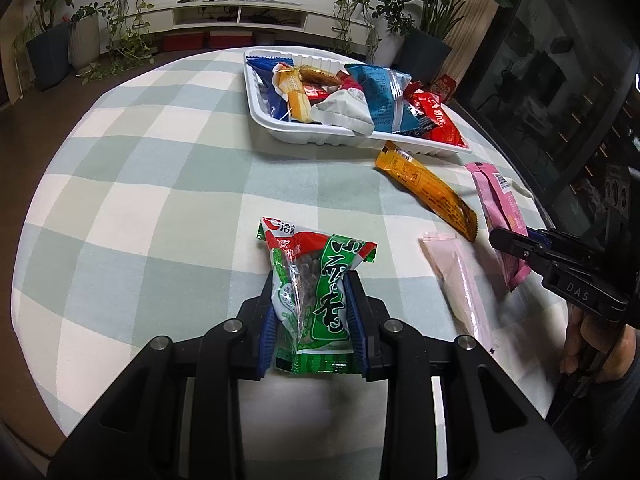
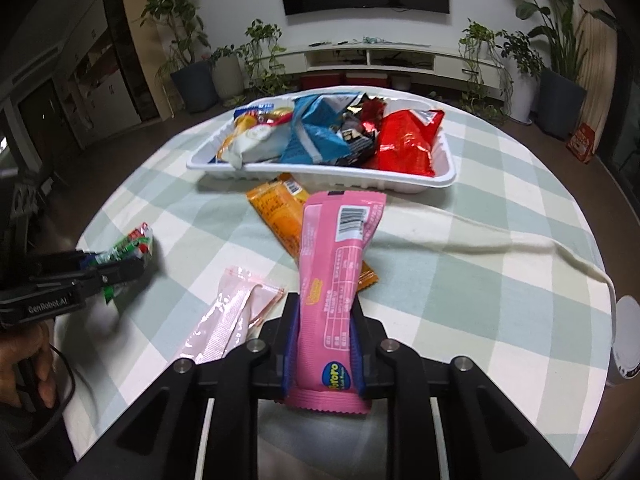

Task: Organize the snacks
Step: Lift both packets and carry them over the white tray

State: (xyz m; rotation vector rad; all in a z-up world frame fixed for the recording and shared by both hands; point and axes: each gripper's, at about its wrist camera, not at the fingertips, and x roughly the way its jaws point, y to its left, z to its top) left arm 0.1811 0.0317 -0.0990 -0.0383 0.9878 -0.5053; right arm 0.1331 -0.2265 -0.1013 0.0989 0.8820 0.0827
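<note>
My left gripper (image 1: 312,280) is shut on a green and red snack packet (image 1: 316,280), held over the checked tablecloth; it also shows in the right wrist view (image 2: 128,246). My right gripper (image 2: 324,312) is shut on a long pink snack packet (image 2: 340,256), also seen in the left wrist view (image 1: 502,208). A white tray (image 1: 340,138) (image 2: 320,178) at the far side holds several snack packets. An orange packet (image 1: 428,190) (image 2: 278,212) and a pale pink sachet (image 1: 456,284) (image 2: 228,316) lie on the cloth in front of the tray.
The round table has a green and white checked cloth (image 1: 160,184). A white fold of cloth (image 2: 520,246) runs along the right side, with a white round object (image 2: 626,336) at the right edge. Potted plants and a TV cabinet stand beyond the table.
</note>
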